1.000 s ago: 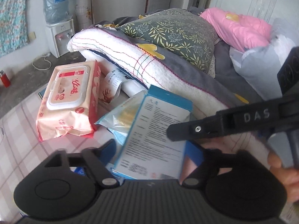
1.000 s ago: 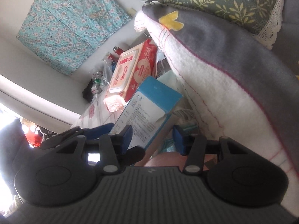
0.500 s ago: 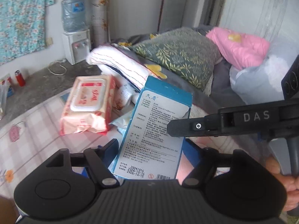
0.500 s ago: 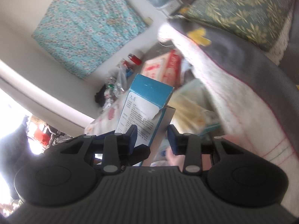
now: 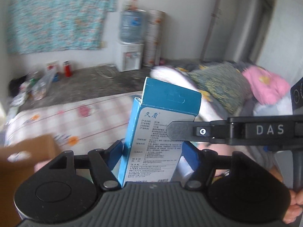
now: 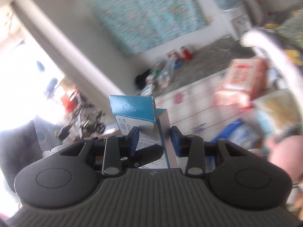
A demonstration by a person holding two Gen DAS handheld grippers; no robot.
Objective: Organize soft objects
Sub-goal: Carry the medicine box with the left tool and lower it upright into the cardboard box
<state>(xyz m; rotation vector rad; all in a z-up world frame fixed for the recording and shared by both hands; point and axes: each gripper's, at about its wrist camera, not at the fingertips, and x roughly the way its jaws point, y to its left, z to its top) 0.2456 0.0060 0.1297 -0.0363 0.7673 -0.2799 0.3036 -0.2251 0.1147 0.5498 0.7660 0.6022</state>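
Two grippers share one blue-and-white carton [image 5: 161, 132], upright and lifted clear of the checked bedsheet [image 5: 90, 121]. Left gripper [image 5: 153, 157]: jaws have just been closing, blue pads pinching the carton's lower sides. Right gripper [image 6: 154, 139]: jaws part-spread around its narrow edge; contact on the right pad unclear. Judgement: keep both wrists moving together, carton vertical, avoid crushing its open top flap [image 6: 132, 107]; cardboard box [image 5: 24, 155] sits near, possibly the destination.

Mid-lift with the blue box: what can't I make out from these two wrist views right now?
- Blue box: bottom hidden behind the gripper body, both views.
- Box print: too small.
- Pink wipes pack: label motion-blurred, right view.
- Right gripper: pad contact on the box unclear.
- Cardboard carton: cut off, left view.
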